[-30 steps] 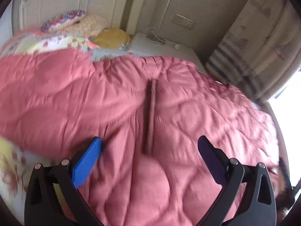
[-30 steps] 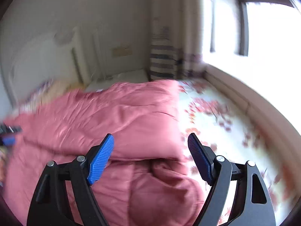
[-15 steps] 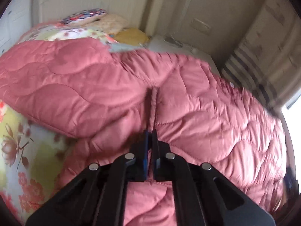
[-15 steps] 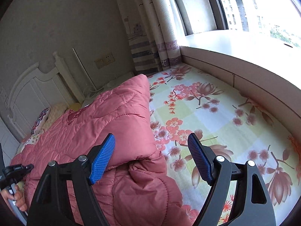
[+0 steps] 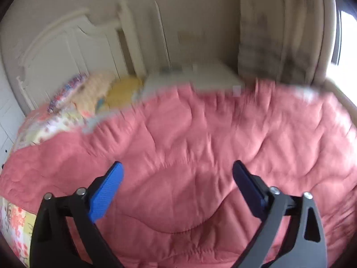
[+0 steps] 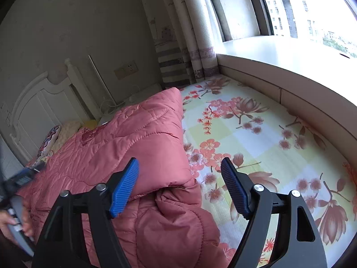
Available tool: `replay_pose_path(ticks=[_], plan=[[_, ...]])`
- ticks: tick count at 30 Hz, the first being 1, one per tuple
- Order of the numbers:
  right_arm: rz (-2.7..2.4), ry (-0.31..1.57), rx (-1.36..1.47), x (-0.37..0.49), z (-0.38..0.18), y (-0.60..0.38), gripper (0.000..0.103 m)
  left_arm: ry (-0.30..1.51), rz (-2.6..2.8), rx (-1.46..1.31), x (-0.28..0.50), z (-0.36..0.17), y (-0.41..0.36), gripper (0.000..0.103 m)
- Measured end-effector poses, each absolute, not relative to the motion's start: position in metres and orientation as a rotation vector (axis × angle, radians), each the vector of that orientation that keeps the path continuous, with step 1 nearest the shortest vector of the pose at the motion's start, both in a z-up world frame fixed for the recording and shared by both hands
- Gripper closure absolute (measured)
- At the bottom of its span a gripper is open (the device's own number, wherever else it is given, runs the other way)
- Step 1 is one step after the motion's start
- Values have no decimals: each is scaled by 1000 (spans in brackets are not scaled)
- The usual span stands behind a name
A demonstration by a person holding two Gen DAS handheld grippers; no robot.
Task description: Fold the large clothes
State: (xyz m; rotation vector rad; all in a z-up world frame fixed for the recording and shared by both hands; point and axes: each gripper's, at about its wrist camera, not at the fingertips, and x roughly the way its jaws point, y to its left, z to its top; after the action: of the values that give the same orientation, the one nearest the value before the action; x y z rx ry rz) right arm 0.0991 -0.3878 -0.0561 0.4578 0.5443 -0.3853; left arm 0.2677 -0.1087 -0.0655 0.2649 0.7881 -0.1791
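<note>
Pink quilted coat (image 5: 200, 147) — both claws unclamped.

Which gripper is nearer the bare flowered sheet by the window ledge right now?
Right. The right gripper hangs at the pink quilted coat's edge, one of its fingers over the flowered sheet. The left gripper is over the coat's middle, jaws opening, nothing between them.

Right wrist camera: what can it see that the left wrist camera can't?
Only the right wrist view shows the window, the sill, the wide flowered sheet and a hand on the left gripper. Only the left wrist view shows the yellow pillow clearly. Both show the pink coat, headboard and curtain.
</note>
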Motion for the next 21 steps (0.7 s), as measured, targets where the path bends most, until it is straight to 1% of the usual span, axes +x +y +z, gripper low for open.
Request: replay_pose_path(ticks=[2,4,6,7,10,13,17,20,21], plan=[[-383,528,449,97,-54,-386,30,871,-226,260,275,-88,-105,2],[-381,522,441,96,-53,-384,31,893,-269,147,284,-87,-89,2],[-377,522,436,96,-53,-384,31,906,-275,107,289,-88,-80,2],[-376,525,433,96,-53,-384,32,903,-272,111,289,-88,-79,2],[-403,543,398,98,-48,-379,39,901,-255,142,289,-90,-85,2],[-395,567,332,103,-34,-368,39,903,-261,128,293,-89,-85,2],[-365,583,150,129,-8,-347,39,902,-262,126,289,-88,-83,2],[-331,620,93,155,-12,-347,39,901,-264,122,286,-88,-82,2],[-319,667,80,166,-21,-349,39,901,-263,123,287,-88,-82,2]])
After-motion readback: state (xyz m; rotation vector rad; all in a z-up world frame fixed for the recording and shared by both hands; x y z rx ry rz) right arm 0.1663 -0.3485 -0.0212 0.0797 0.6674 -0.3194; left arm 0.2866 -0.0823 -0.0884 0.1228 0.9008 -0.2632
